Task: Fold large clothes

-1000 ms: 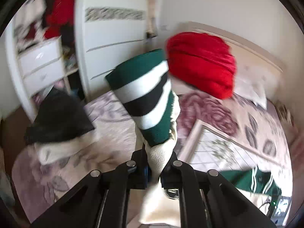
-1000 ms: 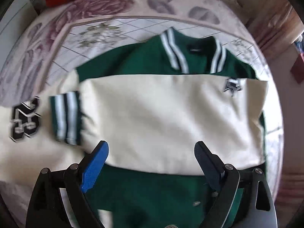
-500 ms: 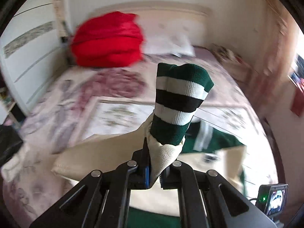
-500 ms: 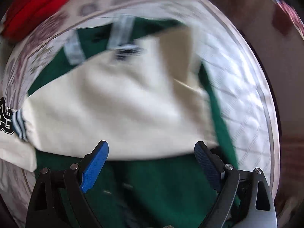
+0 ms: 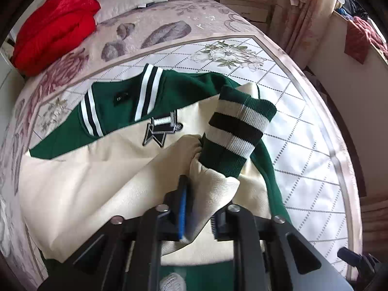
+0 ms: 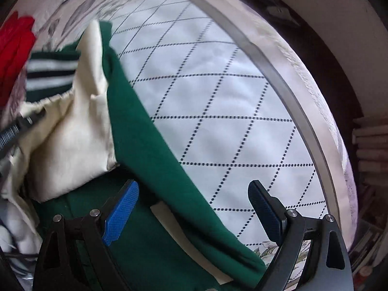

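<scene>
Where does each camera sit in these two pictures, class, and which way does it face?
Left wrist: on the left gripper, facing across the quilted bed toward a red bundle; its fingers pinch the cream sleeve with its striped cuff.
Right wrist: on the open right gripper, looking down at the green jacket edge.
Shared: jacket, sleeve, cuff, bed, red bundle.

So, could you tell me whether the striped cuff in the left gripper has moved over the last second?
Yes. The striped cuff has swung right, away from the red bundle, and now hangs over the jacket's right side on the bed.
</scene>
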Available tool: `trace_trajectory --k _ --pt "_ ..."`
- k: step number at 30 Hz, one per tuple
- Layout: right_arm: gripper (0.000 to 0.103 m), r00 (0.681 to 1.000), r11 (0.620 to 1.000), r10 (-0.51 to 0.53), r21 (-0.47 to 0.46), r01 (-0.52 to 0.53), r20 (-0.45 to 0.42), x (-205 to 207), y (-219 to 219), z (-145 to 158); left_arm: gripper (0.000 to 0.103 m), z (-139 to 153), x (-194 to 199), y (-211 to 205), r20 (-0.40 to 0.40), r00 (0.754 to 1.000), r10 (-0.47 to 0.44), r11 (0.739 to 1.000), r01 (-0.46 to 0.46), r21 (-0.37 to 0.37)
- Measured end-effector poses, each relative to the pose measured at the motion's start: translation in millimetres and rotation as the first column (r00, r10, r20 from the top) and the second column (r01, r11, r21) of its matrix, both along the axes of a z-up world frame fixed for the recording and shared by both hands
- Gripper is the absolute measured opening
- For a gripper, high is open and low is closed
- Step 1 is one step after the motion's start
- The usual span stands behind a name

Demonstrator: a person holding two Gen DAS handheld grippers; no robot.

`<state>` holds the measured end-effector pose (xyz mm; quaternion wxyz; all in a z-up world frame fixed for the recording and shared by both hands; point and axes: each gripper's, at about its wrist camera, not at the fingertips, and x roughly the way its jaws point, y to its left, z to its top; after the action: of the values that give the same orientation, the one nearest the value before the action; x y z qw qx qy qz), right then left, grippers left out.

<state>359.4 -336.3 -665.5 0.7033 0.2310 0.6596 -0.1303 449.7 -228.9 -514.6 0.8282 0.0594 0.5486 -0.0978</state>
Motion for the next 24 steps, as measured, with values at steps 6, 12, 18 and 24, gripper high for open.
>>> trace_trajectory --k 6,12,18,24 --pt "0.093 0.991 0.982 -0.119 0.157 0.108 0.065 -6 -28 8 0.094 23 -4 50 -0.07 0.987 0.148 0.982 -0.155 -0.109" --pt "0.093 0.965 0.933 -0.217 0.321 0.161 0.146 24 -18 24 0.094 43 -26 131 -0.058 0.941 0.333 0.937 -0.338 -0.088" --pt "0.093 0.983 0.937 -0.063 0.35 -0.001 0.172 97 34 4 0.094 8 -5 231 0.001 0.836 0.549 0.828 -0.544 0.133" --pt "0.016 0.98 0.961 0.157 0.209 -0.18 0.122 139 99 -29 0.097 -41 26 286 -0.043 0.78 0.624 0.772 -0.608 0.186"
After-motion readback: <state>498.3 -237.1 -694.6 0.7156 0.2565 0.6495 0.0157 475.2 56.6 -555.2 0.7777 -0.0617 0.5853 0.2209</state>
